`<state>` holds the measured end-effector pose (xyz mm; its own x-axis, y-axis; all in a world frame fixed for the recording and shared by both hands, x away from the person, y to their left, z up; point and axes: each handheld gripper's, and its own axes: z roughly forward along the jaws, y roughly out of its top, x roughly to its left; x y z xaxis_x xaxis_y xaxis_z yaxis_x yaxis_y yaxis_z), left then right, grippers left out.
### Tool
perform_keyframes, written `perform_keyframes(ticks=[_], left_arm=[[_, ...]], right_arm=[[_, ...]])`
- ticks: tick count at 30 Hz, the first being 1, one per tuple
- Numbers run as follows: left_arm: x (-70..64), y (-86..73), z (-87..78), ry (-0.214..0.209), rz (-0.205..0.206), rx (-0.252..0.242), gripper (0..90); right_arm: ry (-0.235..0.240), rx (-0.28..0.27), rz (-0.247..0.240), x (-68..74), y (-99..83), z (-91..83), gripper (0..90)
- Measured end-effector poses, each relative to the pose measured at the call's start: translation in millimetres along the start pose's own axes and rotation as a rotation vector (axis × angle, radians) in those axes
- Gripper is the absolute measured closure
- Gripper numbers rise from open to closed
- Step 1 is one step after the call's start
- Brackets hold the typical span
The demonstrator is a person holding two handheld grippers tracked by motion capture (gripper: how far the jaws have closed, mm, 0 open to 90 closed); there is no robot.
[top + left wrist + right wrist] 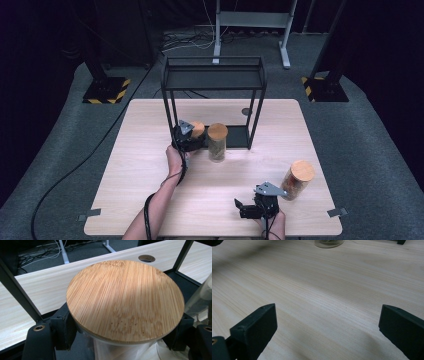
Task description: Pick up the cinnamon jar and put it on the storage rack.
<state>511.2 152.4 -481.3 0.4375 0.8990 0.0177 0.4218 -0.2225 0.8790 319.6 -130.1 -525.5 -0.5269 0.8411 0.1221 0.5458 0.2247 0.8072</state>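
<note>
A glass jar with a round bamboo lid [125, 300] sits between my left gripper's [122, 331] jaws, which press its sides just under the lid. In the high view this jar [199, 130] is at the front left corner of the black metal rack [214, 75], level with its low shelf, with the left gripper [192, 139] shut on it. A second lidded jar [217, 142] stands upright just right of it on the table. A third jar [297, 180] stands near the right edge. My right gripper [243, 208] hovers low by the front edge, jaws wide apart, nothing between them [327, 322].
The light wooden table [150, 165] has a cable hole [246, 111] at the back, behind the rack. The base of the second jar [329, 242] shows far ahead in the right gripper view. Stands and cables lie on the floor beyond.
</note>
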Motion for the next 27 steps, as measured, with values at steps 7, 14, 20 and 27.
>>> perform_keyframes(ticks=[7, 14, 20, 27], left_arm=[[3.4, 1.5, 8.7, 0.003, -0.016, 0.017, 25.3], [7.0, 1.9, 16.0, 0.011, -0.032, 0.021, 25.3], [10.9, 3.6, 21.0, 0.016, -0.042, 0.018, 25.3], [12.7, 4.6, 25.3, 0.021, -0.048, 0.009, 25.3]], right_arm=[[-0.001, -0.001, -0.002, 0.2, 0.0, -0.1, 1.2], [-0.002, 0.0, -0.002, 0.3, 0.0, 0.0, 1.2], [-0.002, 0.0, -0.003, 0.4, 0.0, 0.0, 1.2], [-0.004, 0.001, -0.005, 0.6, 0.0, 0.2, 1.2]])
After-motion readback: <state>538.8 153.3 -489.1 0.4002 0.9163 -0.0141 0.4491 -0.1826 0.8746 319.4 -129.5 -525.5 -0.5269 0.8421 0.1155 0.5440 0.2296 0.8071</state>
